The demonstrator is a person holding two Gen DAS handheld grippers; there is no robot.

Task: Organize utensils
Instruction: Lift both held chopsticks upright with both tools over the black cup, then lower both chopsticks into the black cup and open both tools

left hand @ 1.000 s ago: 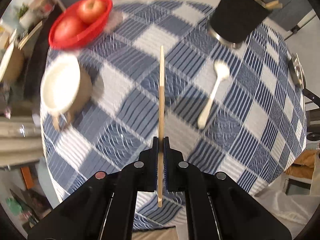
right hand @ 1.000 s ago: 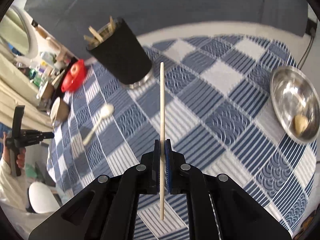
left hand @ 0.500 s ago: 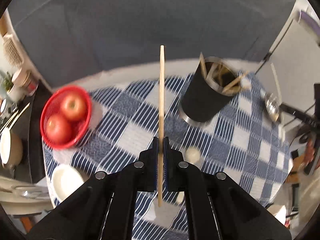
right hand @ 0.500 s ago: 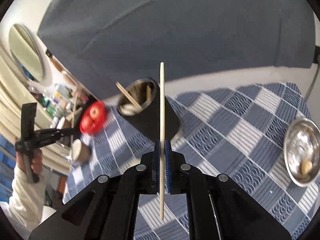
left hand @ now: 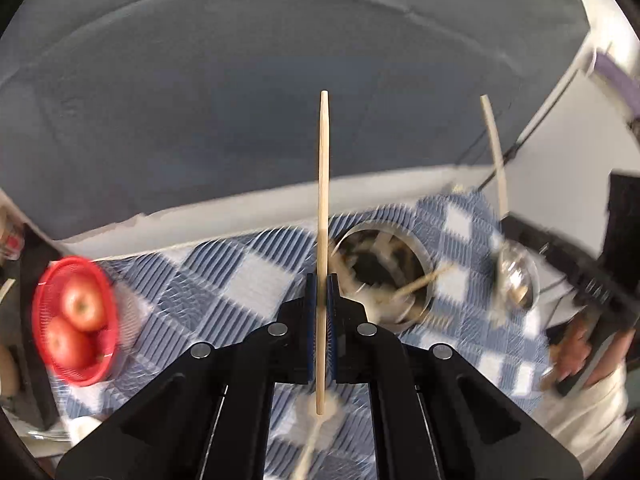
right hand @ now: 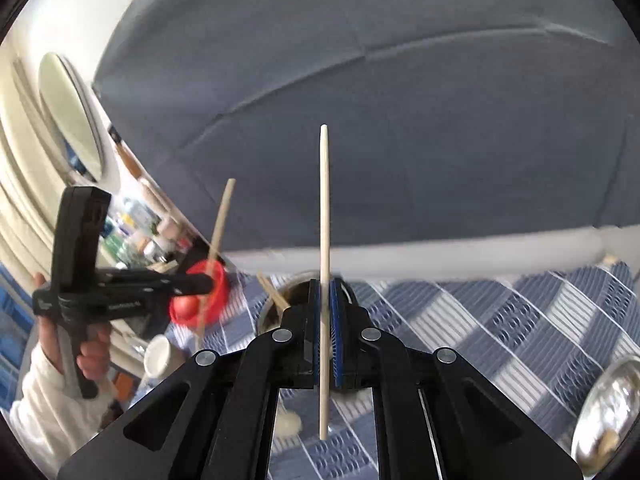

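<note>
My left gripper is shut on a wooden chopstick that stands upright. It hovers above and just left of the black utensil cup, which holds several wooden utensils. My right gripper is shut on a second chopstick, also upright, with the cup partly hidden behind its fingers. A white spoon lies on the checked cloth below the left gripper. The right gripper's chopstick shows in the left wrist view, and the left gripper shows in the right wrist view.
A red basket with two apples sits at the table's left. A steel bowl sits at the right. A white cup stands at the left edge. A grey sofa lies beyond the table.
Both grippers have risen and tilted up with their chopsticks. The cup has come closer and now sits right under both grippers, its opening seen from above.
</note>
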